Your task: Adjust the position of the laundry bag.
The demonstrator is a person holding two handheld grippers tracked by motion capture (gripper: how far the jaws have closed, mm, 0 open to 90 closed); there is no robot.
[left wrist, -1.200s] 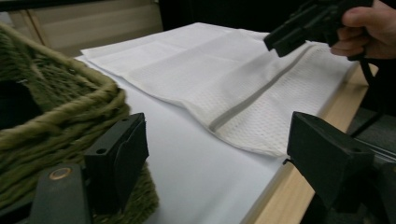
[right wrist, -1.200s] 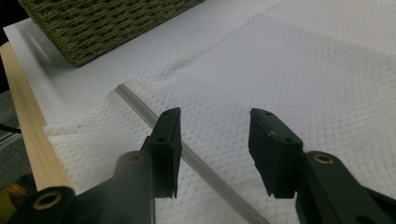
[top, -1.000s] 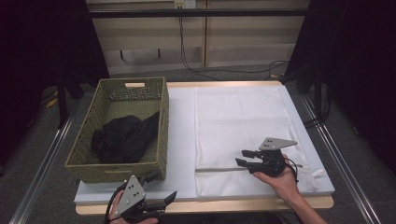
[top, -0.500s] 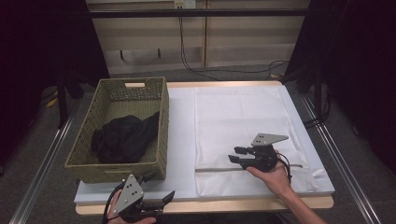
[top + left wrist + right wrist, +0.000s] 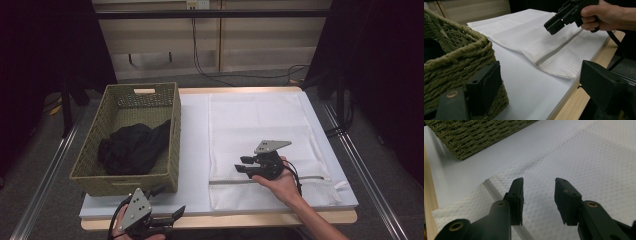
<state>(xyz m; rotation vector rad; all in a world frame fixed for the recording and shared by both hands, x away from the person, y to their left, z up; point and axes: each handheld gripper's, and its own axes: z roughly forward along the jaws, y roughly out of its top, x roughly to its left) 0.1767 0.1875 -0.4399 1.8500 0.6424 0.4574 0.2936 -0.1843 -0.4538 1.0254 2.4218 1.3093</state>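
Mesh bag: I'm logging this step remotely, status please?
Right gripper open, jaws just been closing, nothing between, above white mesh bag near its zipper. Left gripper open, idle by basket. Nothing in the way.

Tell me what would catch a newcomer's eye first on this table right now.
Probably the right gripper, its open jaws just closing a little with nothing between them, hovering over the white mesh bag near its grey zipper at the table's right half. Next comes the green woven basket on the left, with a black cloth bunched inside. The left gripper waits open at the table's near edge.
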